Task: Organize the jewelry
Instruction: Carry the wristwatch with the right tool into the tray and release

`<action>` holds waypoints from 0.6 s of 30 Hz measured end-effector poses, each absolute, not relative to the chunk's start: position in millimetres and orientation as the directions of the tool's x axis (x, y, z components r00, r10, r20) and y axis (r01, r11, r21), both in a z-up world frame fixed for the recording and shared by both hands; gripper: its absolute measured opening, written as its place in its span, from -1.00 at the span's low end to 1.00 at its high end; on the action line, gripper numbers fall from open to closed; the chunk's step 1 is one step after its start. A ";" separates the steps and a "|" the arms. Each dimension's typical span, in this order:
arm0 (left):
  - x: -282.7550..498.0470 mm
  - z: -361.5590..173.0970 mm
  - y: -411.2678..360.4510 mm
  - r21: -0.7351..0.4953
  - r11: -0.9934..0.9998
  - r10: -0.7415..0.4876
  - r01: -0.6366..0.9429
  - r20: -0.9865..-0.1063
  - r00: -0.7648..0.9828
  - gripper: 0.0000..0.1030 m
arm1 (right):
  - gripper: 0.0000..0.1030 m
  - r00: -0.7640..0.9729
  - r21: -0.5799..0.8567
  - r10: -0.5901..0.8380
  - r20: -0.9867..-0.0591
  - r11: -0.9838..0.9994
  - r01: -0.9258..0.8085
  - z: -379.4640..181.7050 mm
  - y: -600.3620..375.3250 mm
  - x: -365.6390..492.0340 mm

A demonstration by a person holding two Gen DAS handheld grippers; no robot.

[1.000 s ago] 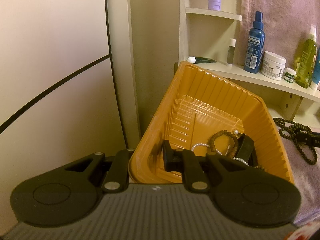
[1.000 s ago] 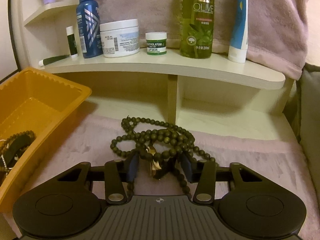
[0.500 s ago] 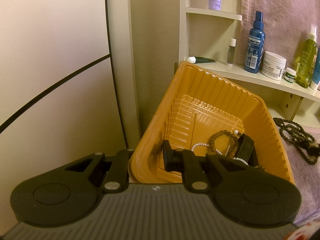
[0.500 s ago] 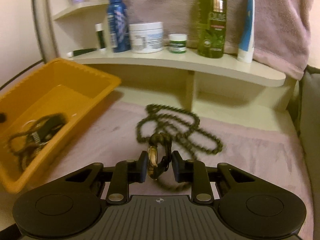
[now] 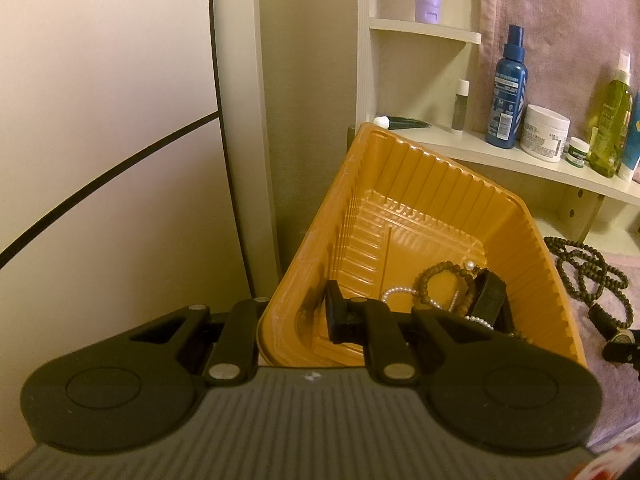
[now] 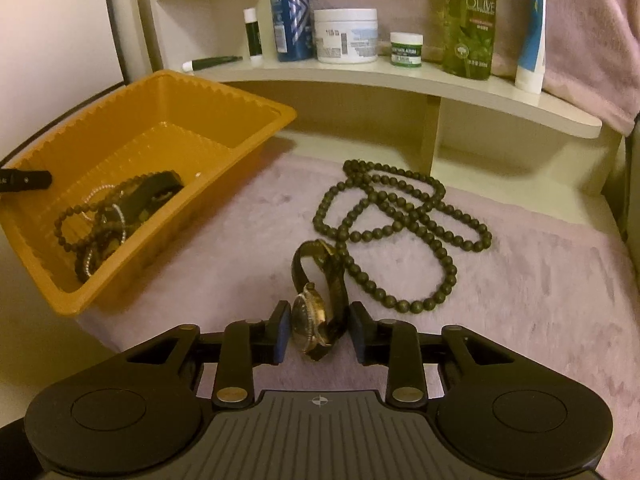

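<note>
An orange plastic tray (image 5: pixel 420 184) (image 6: pixel 168 96) holds bead bracelets (image 6: pixel 92 216), a pearl strand and a dark band. My left gripper (image 5: pixel 296 320) is shut on the tray's near left wall, one finger inside and one outside. My right gripper (image 6: pixel 320 332) is shut on a gold watch (image 6: pixel 316 320) with a dark strap, held above the pink cloth. A long dark bead necklace (image 6: pixel 400 220) (image 5: pixel 588 272) lies on the cloth just beyond it, right of the tray.
A curved shelf (image 6: pixel 400 80) behind holds a blue spray bottle (image 6: pixel 290 12), a white jar (image 6: pixel 346 36), a small green-labelled jar, an olive bottle (image 6: pixel 468 20) and a tube. A wall panel (image 5: pixel 100 120) stands to the tray's left.
My right gripper has lifted the watch out of the necklace pile and drawn back and left, toward the tray. The necklace stays on the cloth. The left gripper has kept hold of the tray.
</note>
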State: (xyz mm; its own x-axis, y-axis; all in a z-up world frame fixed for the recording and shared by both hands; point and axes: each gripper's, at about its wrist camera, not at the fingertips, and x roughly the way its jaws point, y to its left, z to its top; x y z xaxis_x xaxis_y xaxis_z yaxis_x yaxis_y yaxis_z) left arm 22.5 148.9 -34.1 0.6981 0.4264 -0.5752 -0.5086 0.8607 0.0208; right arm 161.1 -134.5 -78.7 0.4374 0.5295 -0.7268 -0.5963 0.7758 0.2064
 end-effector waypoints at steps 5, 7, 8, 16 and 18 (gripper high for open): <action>21.3 -34.0 148.5 0.022 0.862 0.426 -0.507 -0.574 0.699 -0.75 | -0.37 0.443 0.210 0.529 -0.724 0.781 -0.589 -79.5 -133.7 161.7; 21.2 -33.9 148.5 0.022 0.862 0.426 -0.507 -0.575 0.699 -0.75 | -0.37 0.440 0.214 0.528 -0.726 0.782 -0.585 -79.6 -133.4 162.9; 21.1 -33.9 148.4 0.022 0.862 0.426 -0.507 -0.574 0.699 -0.75 | -0.39 0.439 0.217 0.528 -0.727 0.782 -0.584 -79.5 -133.6 163.8; 20.9 -33.7 148.0 0.024 0.862 0.426 -0.506 -0.574 0.699 -0.75 | -0.45 0.412 0.293 0.549 -0.728 0.791 -0.536 -76.1 -139.0 167.9; 20.6 -33.5 147.7 0.025 0.863 0.425 -0.504 -0.574 0.700 -0.75 | -0.45 0.389 0.391 0.586 -0.711 0.789 -0.473 -73.2 -146.4 173.9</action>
State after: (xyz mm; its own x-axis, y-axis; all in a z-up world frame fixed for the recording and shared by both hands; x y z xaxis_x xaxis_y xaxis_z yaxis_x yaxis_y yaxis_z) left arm 20.6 147.7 -33.5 0.6997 0.4252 -0.5741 -0.5042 0.8633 0.0248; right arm 173.9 -146.4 -73.2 0.3889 0.5858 -0.7110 -0.4733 0.7892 0.3913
